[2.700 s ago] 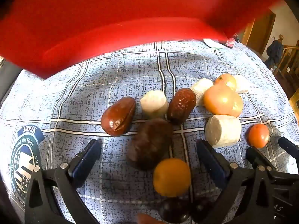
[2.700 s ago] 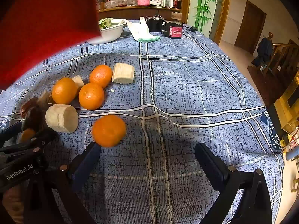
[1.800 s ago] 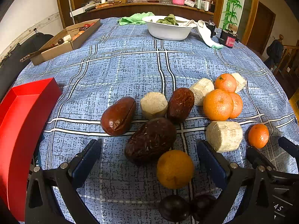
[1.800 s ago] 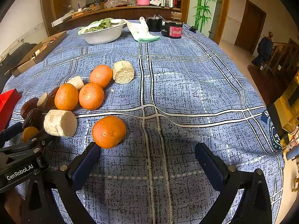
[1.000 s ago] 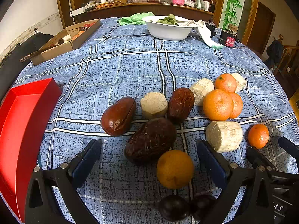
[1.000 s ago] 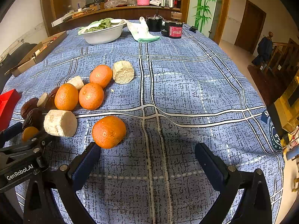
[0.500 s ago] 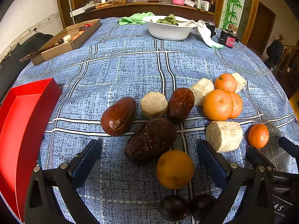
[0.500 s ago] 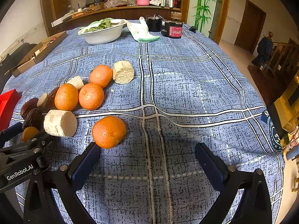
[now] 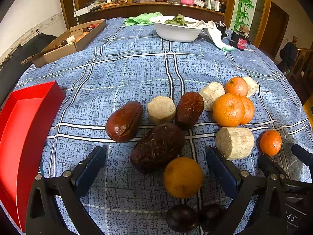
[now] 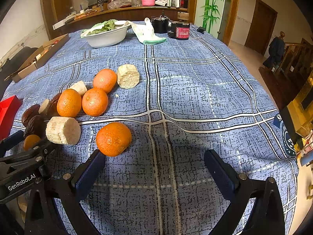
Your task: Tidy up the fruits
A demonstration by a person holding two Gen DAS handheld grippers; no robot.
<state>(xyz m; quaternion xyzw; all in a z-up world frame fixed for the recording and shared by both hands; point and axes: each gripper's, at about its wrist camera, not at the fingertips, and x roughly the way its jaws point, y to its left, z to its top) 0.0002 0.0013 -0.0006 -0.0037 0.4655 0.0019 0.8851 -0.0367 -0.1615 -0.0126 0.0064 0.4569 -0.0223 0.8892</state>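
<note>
1. Ahead of the right gripper [image 10: 154, 166] the blue checked worktop [image 10: 195, 98] lies bare across its whole right half.
2. One tangerine [image 10: 113, 139] sits just beside that gripper's left jaw.
3. In front of the left gripper [image 9: 156, 168], a dark date [image 9: 157, 146] and a yellow-orange fruit [image 9: 183, 177] fill the gap between the wide-apart jaws.
4. A red tray [image 9: 23, 129] walls off the left edge.
5. Bare cloth runs between the fruit cluster and the white bowl [image 9: 177, 31] at the far end.
</note>
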